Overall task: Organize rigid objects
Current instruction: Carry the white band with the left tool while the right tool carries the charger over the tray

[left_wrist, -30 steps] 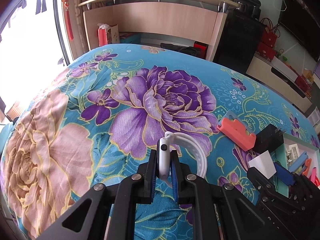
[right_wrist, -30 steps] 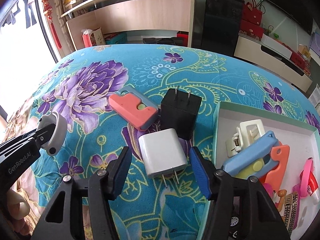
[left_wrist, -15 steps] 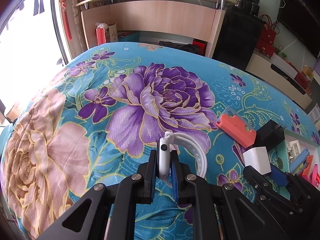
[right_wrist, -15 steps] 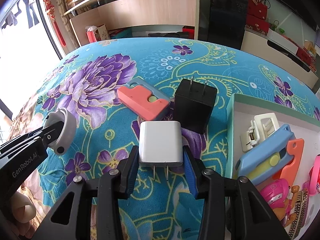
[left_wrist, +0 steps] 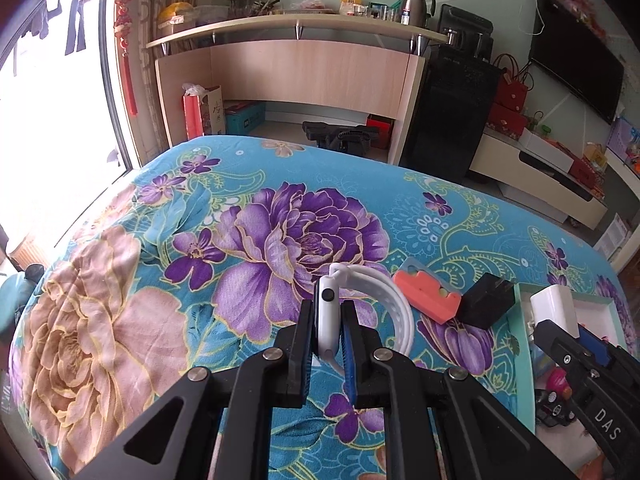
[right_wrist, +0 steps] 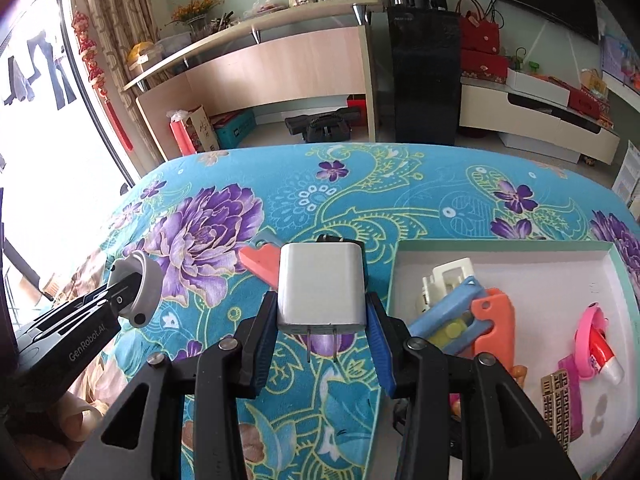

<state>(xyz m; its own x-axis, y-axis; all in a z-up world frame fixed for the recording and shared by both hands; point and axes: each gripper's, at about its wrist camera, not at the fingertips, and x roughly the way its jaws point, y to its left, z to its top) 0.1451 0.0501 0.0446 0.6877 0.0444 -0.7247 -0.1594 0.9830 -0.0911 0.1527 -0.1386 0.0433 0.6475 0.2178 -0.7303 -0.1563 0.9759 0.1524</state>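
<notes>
My left claw grips the white watch. My right claw clamps the white charger, lifted above the flowered bed, just left of the tray.

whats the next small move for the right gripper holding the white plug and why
Probably carry it sideways over the pale green tray and lower it there. The right gripper is shut on the white square wall charger, which hangs clear of the floral cloth beside the tray's near edge, and the tray already holds other sorted items with bare floor left.
</notes>
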